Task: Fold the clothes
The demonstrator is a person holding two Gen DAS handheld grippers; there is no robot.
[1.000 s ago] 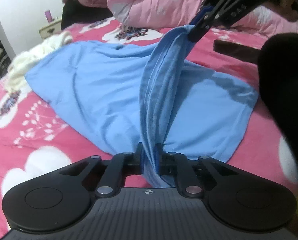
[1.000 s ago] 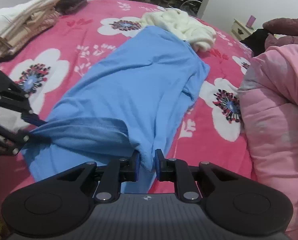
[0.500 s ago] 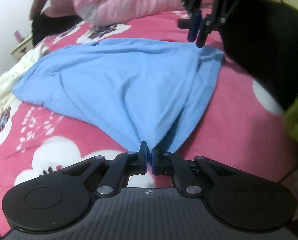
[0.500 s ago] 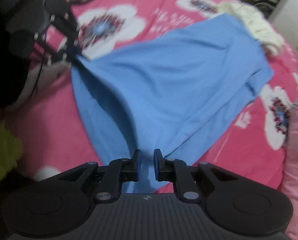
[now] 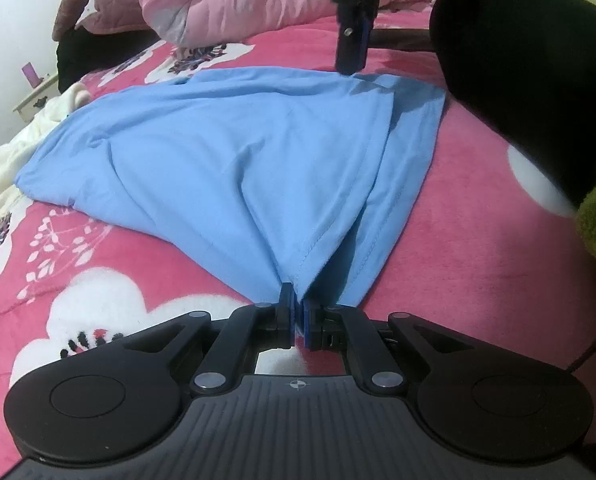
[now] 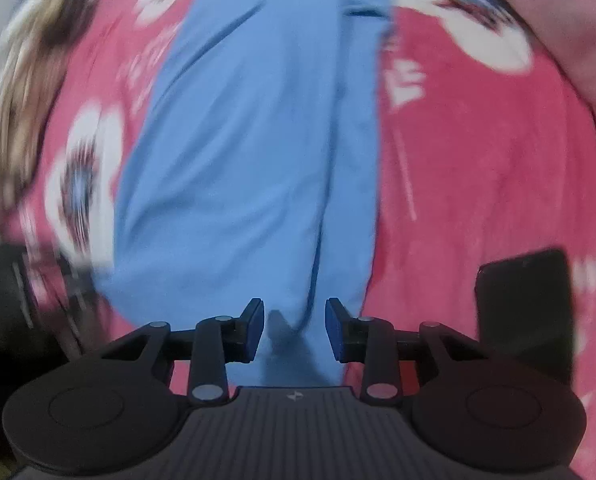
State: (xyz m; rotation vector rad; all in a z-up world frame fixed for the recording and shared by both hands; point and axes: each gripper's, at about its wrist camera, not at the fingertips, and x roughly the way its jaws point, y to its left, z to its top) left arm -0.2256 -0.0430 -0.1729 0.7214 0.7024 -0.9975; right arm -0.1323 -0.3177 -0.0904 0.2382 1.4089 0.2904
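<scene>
A second ago the blue shirt (image 5: 225, 152) was drawn up into a taut rope between the two grippers; it now lies spread and folded lengthwise on the pink flowered bedspread (image 5: 458, 240), with only its near corner lifted. The left gripper (image 5: 298, 312) has come lower and nearer the bed and is still pressed tight on that hemmed corner, the cloth fanning away from its blue pads in two creased folds. The right gripper (image 6: 294, 322), which was clamped on the shirt's other end, has just been opening: its jaws stand partly spread, the pads clear of the fabric, with the shirt's end lying loose beneath the gap. In the left wrist view the right gripper (image 5: 352, 54) points steeply down at the far edge of the shirt, whether touching it or just above cannot be told. The right wrist view is smeared by motion. At far left a cream garment (image 5: 13, 160) touches the shirt's far end; pink quilts (image 5: 237, 0) are heaped along the back. To the right of the shirt the bedspread is bare up to a dark flat object (image 6: 526, 300) near the right gripper, and a black sleeve (image 5: 538, 80) fills the upper right of the left wrist view
</scene>
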